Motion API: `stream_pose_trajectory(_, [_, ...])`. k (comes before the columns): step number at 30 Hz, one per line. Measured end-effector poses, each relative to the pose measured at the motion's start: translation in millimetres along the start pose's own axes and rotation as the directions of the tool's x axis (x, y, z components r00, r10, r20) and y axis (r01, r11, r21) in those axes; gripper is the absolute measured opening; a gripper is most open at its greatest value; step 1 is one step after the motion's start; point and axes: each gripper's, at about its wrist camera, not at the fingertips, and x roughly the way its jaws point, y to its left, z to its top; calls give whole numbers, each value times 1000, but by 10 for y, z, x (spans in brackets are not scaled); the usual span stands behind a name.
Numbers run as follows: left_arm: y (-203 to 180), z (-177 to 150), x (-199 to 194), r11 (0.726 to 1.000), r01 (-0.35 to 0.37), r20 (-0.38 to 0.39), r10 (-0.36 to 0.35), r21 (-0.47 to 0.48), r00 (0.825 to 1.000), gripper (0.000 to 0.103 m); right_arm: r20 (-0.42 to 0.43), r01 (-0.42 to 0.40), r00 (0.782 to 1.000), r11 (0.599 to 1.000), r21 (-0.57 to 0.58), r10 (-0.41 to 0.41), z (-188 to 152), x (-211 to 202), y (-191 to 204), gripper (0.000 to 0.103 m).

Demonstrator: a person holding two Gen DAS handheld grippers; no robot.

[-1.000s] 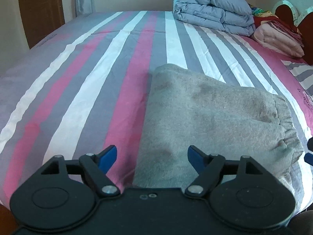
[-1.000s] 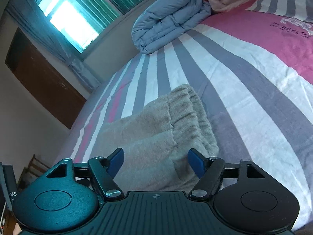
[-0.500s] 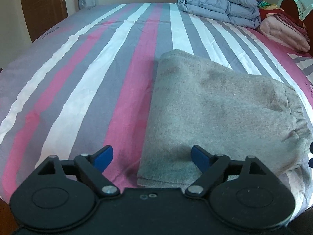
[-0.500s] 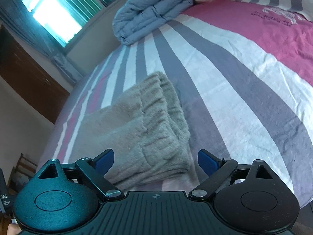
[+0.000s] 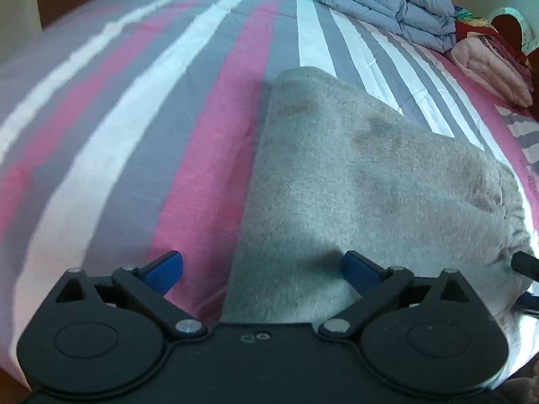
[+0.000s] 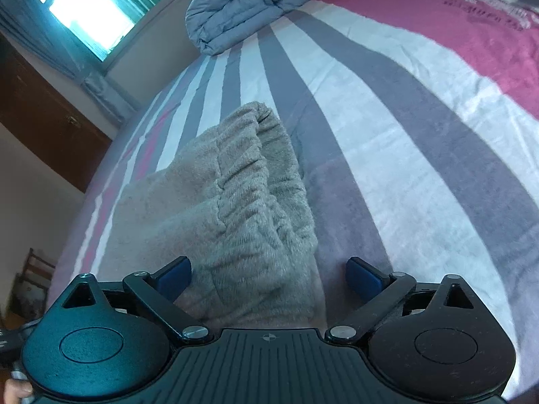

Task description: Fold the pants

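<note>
Grey fleece pants lie folded into a compact rectangle near the front edge of the bed, on its pink, white and grey striped sheet. From your right wrist view the gathered elastic waistband sits on top of the stack along its right side, with layers doubled beneath it. From your left wrist view the long folded edge runs away from you, reasonably straight, and the top face looks smooth.

Your left claw is spread wide, holding nothing, with its blue pads straddling the near left corner of the bundle: one pad over the pink stripe, the other over the fleece. Your right claw is likewise spread wide and empty, one pad over the cloth and one over the bare sheet by the waistband side. In the left view its dark tip just shows at the frame's right edge.

Judging by this, the folding looks essentially done: the legs seem tucked in and the package is small. What may be left is a final halving, or only tidying the waistband corner nearest you, which bulges loosely. Whether either claw touches the cloth I cannot tell.

Farther back a folded blue-grey quilt rests at the head of the bed, with a pink blanket beside it.
</note>
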Motion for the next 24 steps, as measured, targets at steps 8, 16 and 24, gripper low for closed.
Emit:
stream_pose_trajectory(8, [-29, 145, 238, 981, 193, -47, -193, -6, 980, 85, -69, -238, 964, 950, 202, 256, 198, 368, -277, 88])
stream_pose_trajectory(16, [64, 178, 33, 968, 213, 44, -209, -131, 977, 33, -37, -330, 931, 881, 338, 363, 144, 328, -471, 46])
stream_pose_trajectory(24, [97, 527, -302, 954, 246, 216, -207, -170, 954, 17, 54, -489, 871, 850, 193, 489, 473, 73, 78, 45])
